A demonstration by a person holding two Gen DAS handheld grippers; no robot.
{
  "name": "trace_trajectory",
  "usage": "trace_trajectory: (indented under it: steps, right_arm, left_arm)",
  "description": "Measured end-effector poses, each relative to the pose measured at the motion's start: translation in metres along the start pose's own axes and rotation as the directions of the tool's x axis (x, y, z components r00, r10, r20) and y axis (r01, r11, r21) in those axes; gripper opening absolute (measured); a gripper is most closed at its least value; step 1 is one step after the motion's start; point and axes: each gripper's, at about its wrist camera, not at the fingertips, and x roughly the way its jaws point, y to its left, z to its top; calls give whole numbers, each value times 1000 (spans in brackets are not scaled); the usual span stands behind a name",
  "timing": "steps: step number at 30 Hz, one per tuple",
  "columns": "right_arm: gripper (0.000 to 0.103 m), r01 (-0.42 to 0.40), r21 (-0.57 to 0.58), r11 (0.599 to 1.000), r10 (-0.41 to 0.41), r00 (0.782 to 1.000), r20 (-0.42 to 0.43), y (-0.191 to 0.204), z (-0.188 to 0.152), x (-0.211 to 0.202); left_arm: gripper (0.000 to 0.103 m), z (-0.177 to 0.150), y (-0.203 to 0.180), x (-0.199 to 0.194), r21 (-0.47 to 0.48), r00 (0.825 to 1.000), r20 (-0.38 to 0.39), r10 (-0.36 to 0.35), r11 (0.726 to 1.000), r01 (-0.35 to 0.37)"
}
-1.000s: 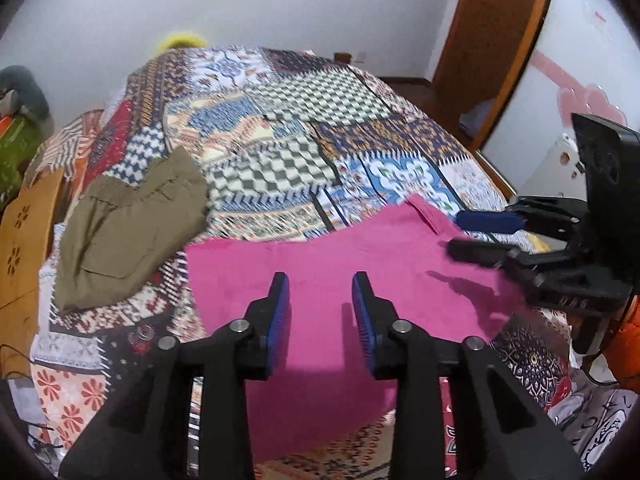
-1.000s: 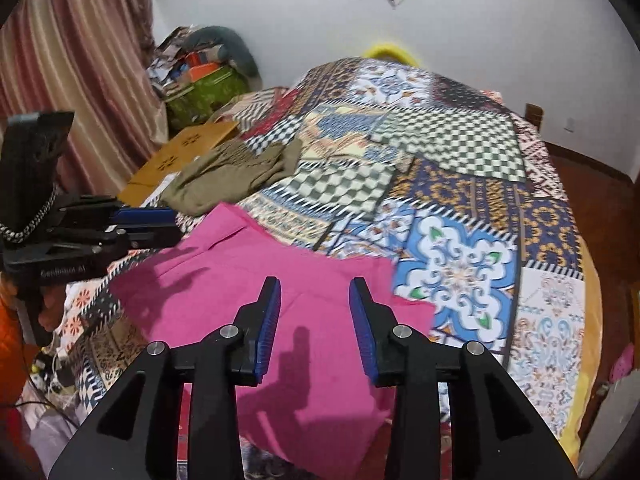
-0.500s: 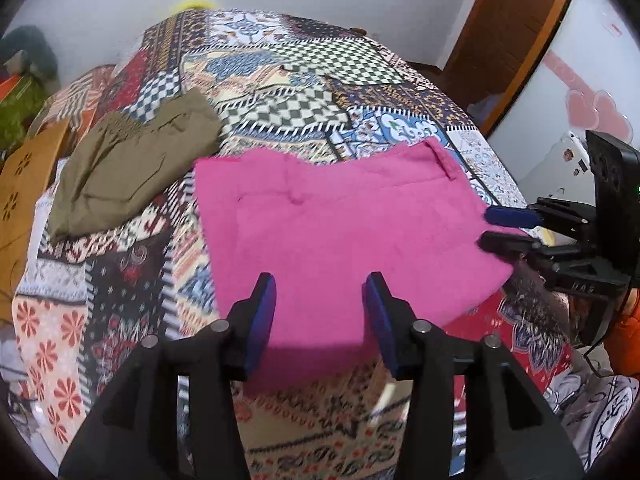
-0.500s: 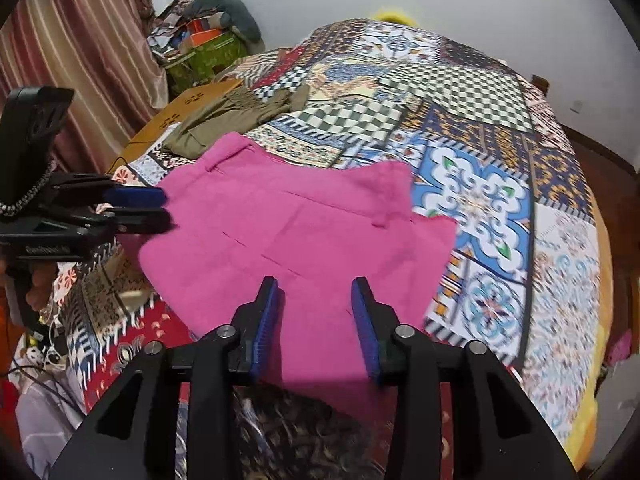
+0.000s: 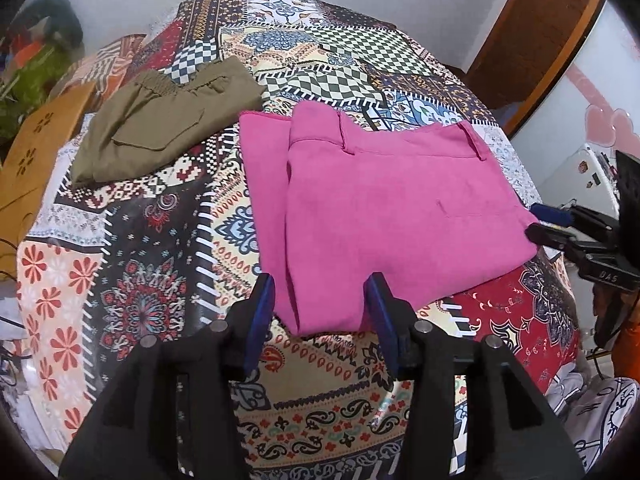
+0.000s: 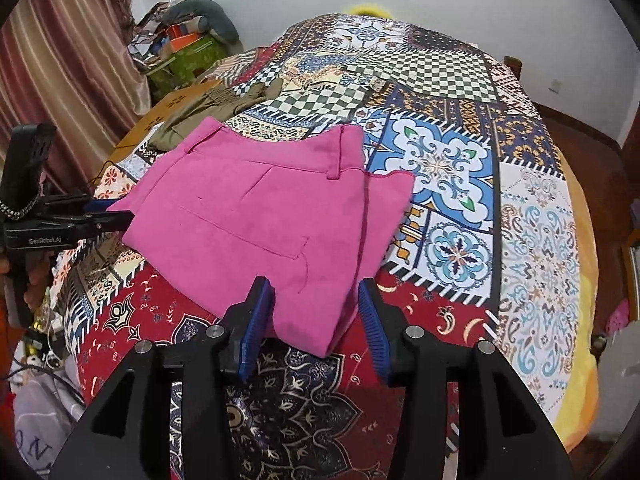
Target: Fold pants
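Soft, floppy pink pants point(image 5: 384, 208) just ahead; right gripper point(image 6: 316, 312) opening, left gripper point(image 5: 320, 308) half-wide, both empty; best pinched at near corners.

Pink pants point(image 5: 392, 208) lie folded flat on the patterned bedspread point(image 5: 160, 240).

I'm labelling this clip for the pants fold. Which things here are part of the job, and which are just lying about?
Part of the job:
- pink pants, folded on the bedspread
- left gripper, open, nothing pinched
- right gripper, jaws opening, nothing pinched

Just lying about:
- olive pants, beside the pink pair
- cardboard box
- wooden door
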Motion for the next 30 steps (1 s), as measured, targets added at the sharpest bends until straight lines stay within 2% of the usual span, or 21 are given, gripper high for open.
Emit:
trace_trajectory:
  steps: [7, 11, 18, 25, 30]
  right_arm:
    - [47, 47, 9, 999, -48, 998, 47, -7, 7, -18]
    - [52, 48, 29, 998, -50, 997, 66, -10, 12, -19]
    - [52, 30, 44, 999, -34, 996, 82, -10, 21, -15]
    - [53, 5, 66, 998, -7, 999, 32, -16, 25, 10]
    - [53, -31, 100, 995, 32, 999, -5, -24, 25, 26]
  left_arm:
    - [49, 14, 2, -8, 6, 998, 26, 53, 999, -53]
    - [49, 25, 3, -8, -5, 998, 40, 45, 999, -45]
    - [49, 41, 6, -2, -25, 998, 62, 24, 999, -23]
    - [51, 46, 12, 26, -58, 1000, 15, 6, 998, -6]
    - [60, 46, 18, 35, -83, 1000, 16, -9, 997, 10]
